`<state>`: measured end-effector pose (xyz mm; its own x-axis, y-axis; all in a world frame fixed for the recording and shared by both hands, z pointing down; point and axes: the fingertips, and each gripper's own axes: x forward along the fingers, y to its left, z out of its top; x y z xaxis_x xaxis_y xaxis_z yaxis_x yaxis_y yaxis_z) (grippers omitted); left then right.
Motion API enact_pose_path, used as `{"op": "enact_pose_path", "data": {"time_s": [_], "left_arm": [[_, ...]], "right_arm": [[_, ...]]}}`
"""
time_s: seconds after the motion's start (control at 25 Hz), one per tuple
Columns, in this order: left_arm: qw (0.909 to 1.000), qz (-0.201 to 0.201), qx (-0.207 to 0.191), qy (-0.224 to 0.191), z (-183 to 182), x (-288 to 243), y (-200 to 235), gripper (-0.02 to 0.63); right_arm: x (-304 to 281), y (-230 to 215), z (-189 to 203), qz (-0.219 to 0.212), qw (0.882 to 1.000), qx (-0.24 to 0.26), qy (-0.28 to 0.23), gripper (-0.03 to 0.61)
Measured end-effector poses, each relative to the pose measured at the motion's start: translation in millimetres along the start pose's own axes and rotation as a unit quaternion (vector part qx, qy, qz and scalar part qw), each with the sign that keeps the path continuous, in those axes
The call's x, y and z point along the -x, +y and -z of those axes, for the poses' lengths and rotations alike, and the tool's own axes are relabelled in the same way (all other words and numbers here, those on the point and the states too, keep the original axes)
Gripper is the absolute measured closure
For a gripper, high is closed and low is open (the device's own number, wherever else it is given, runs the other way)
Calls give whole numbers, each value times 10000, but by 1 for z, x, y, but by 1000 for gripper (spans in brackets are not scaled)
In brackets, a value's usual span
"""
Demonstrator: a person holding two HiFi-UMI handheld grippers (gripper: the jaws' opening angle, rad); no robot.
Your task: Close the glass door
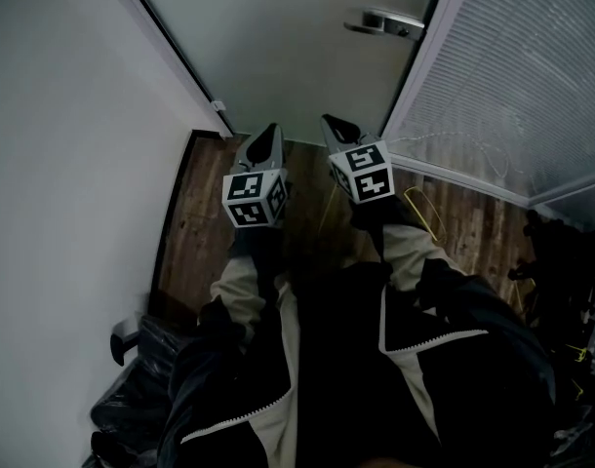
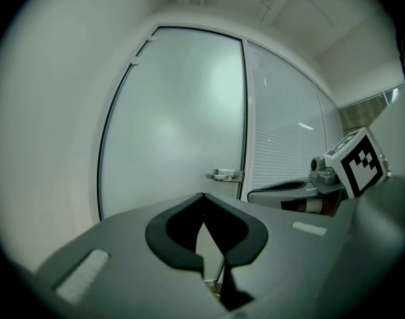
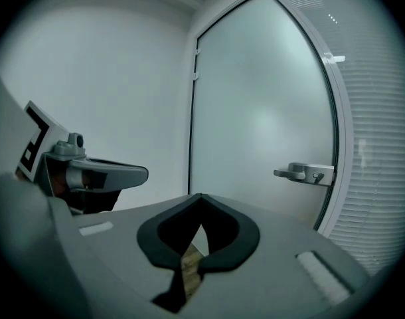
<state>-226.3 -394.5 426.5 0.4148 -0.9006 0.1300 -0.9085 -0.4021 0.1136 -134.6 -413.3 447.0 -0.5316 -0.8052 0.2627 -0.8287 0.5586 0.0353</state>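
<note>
Head view: faces frosted glass door point(image 1: 278, 37), apparently latched. Holds left gripper point(image 1: 270, 135), right gripper point(image 1: 337, 127) closed and empty, clear of it.

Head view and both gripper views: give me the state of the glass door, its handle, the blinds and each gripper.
glass door: looks shut against its frame.
door handle: level, nothing touching it.
blinds: lowered, slats closed.
left gripper: jaws together, empty, clear of the door.
right gripper: jaws together, empty, clear of the door.
</note>
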Motion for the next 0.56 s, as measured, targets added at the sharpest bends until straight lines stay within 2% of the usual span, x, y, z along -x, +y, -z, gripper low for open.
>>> {"op": "enact_pose_path", "data": {"time_s": [0.56], "left_arm": [[9999,-35,-155,2,-4,18,5,614]], "right_arm": [[6,23,-3,-78,10000,2,-8,578]]}}
